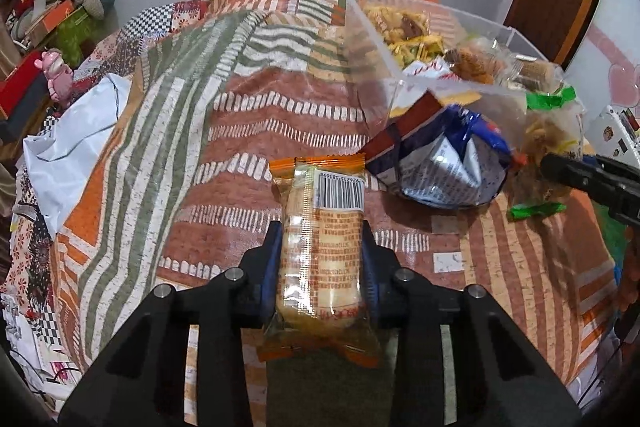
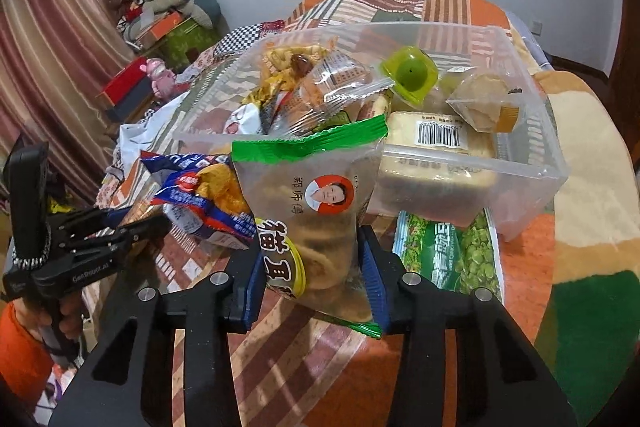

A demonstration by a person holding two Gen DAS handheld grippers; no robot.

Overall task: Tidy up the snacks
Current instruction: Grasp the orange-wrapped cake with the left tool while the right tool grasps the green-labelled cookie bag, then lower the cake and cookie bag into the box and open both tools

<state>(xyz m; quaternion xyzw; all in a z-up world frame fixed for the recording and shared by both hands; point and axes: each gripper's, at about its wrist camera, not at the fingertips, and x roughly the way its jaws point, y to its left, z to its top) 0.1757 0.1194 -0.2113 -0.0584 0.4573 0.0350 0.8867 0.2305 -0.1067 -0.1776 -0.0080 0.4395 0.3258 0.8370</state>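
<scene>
A patchwork quilt in orange, brown and green covers the bed, with a white wall behind. At far right sits a clear plastic bin heaped with snacks; a blue snack bag lies just near it. The left gripper clamps an orange-edged biscuit packet. The right gripper pinches a green-topped cracker bag just before the bin.

An orange-edged cracker packet stands lengthwise, barcode up, above the patterned bedspread. A green-topped clear snack bag is held upright in front of the clear plastic bin, which is heaped with wrapped snacks. A blue chip bag lies beside the bin.
</scene>
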